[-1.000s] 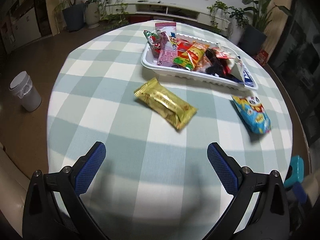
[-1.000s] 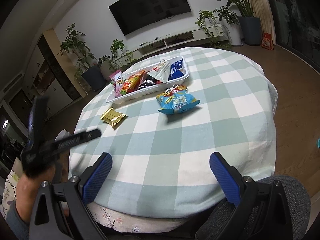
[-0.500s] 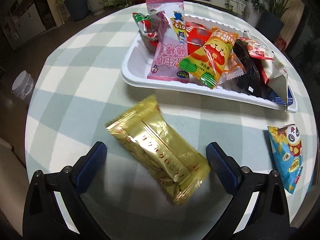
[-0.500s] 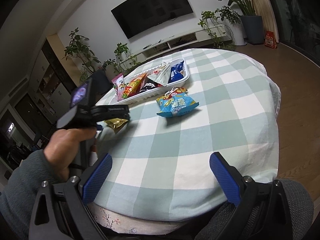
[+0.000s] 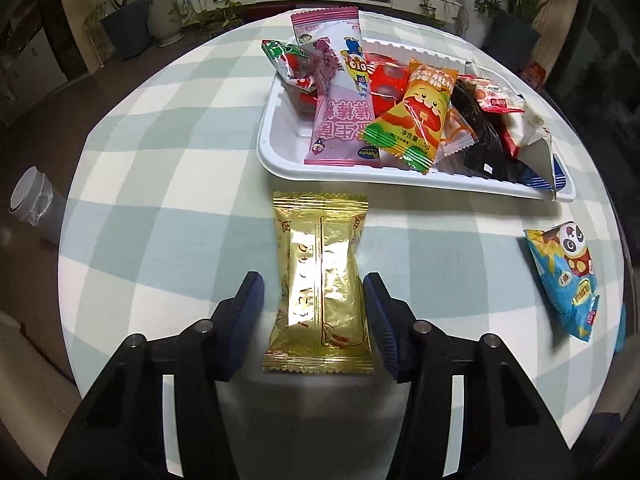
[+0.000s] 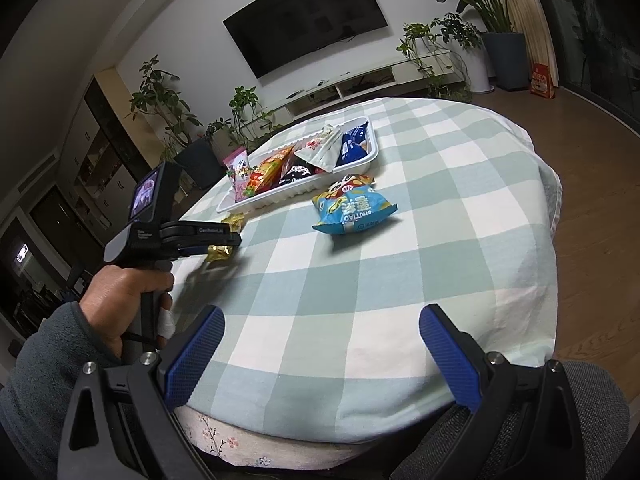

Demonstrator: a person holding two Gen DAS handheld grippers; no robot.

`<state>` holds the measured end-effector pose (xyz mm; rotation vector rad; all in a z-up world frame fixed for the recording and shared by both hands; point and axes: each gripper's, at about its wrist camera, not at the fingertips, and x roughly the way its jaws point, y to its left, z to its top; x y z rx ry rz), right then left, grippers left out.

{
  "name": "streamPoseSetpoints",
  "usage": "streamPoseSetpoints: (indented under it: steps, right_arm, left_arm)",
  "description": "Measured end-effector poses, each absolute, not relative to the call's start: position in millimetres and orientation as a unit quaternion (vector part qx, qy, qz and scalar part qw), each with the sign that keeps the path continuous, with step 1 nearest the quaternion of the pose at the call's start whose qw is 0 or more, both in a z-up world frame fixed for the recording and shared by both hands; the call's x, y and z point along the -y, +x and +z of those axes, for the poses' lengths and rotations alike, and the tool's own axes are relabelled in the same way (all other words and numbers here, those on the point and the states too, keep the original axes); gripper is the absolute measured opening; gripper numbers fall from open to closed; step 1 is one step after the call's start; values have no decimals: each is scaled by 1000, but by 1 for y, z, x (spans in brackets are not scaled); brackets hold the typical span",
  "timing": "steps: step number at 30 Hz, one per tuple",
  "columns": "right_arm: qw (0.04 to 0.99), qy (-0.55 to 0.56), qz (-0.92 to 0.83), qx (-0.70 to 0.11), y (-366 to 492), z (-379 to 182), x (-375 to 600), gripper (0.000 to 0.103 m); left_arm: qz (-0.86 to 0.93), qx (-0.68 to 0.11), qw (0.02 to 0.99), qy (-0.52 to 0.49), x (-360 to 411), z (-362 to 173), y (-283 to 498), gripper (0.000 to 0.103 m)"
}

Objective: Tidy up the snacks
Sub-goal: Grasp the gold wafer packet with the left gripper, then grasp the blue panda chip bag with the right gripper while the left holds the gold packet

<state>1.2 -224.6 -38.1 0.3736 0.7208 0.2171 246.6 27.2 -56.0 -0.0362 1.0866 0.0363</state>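
Observation:
A gold foil snack packet point(image 5: 320, 280) lies flat on the checked tablecloth, just in front of the white tray point(image 5: 280, 160). The tray holds several snack packets. My left gripper point(image 5: 312, 284) points down over the gold packet with its jaws closing on either side. The right pad is at the wrapper's edge, and a strip of cloth shows beside the left pad. In the right wrist view a person's hand point(image 6: 124, 296) holds that left gripper point(image 6: 224, 240) over the gold packet point(image 6: 218, 254). My right gripper point(image 6: 320, 316) is open and empty at the table's near edge.
A blue panda snack bag point(image 5: 568, 280) lies on the cloth right of the tray and shows again as the blue bag point(image 6: 352, 210) in front of the tray point(image 6: 280, 196). A white bin point(image 5: 36, 208) stands on the floor at left. A grey chair seat point(image 6: 580, 420) is below the right gripper.
My left gripper moved forward and down onto the gold packet, which now lies lengthwise between its jaws. The jaws went from wide apart to close beside the wrapper. The right gripper stayed still.

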Motion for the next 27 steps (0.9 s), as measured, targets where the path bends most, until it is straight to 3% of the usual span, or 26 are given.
streamPoseSetpoints:
  steps: [2,5,7,10,17,24,27]
  right_arm:
    - [914,177,103,-352,1,-38,223,100]
    - [914,167,98,-357,1,-39,219,100]
    - [913,163,95,-363,3,-38,217,100]
    - [909,159,98,-374,10,-35,216,100]
    - [932,79,79,-345,44,-1,210,100]
    - [911,32,87,-402,115,-15,198,100]
    - [900,22,78,-429,143,-27,194,94]
  left_arm:
    - [21,-518,855,-8,-24,-57,247,65]
    - [13,-515,857,2,-29,-57,245,66]
    - [-6,-511,859,5,-30,-58,244,59]
    - [-26,-507,861,19,-29,-56,242,31]
    - [-68,-497,865,29,-33,-55,226,29]
    - [-122,-461,877,-65,-58,-57,195,29]
    - [-130,-453,879,-77,-62,-55,191,29]
